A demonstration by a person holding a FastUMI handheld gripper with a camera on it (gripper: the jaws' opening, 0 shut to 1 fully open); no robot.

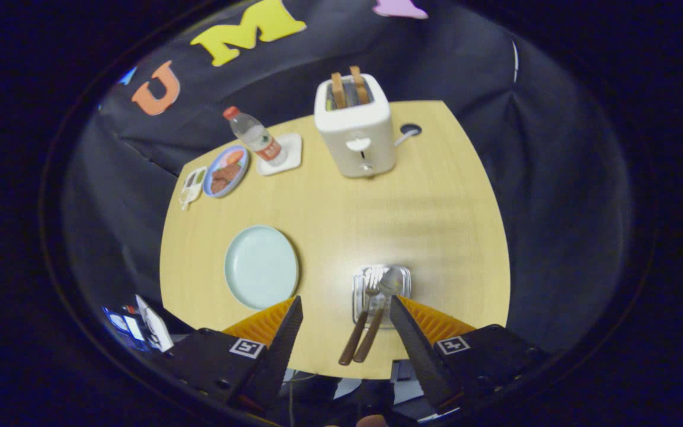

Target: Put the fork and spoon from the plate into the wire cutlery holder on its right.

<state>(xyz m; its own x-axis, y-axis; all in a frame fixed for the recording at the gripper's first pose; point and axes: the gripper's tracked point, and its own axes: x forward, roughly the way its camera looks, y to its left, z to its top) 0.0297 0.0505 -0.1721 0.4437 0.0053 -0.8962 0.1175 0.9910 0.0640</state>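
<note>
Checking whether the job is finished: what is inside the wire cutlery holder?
The fork and spoon stand heads-down in the wire cutlery holder, their brown handles leaning out between the open claw. The holder's floor is hidden beneath them.

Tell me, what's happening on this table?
A person holds a gripper above a wooden table, with its fingers spread open and gripping nothing. The fork and spoon already lean together in the wire cutlery holder, their brown handles sticking out between the fingers. The pale green plate to the holder's left is bare. So the tidying job looks done. Farther back stands a toaster with bread in it.
</note>
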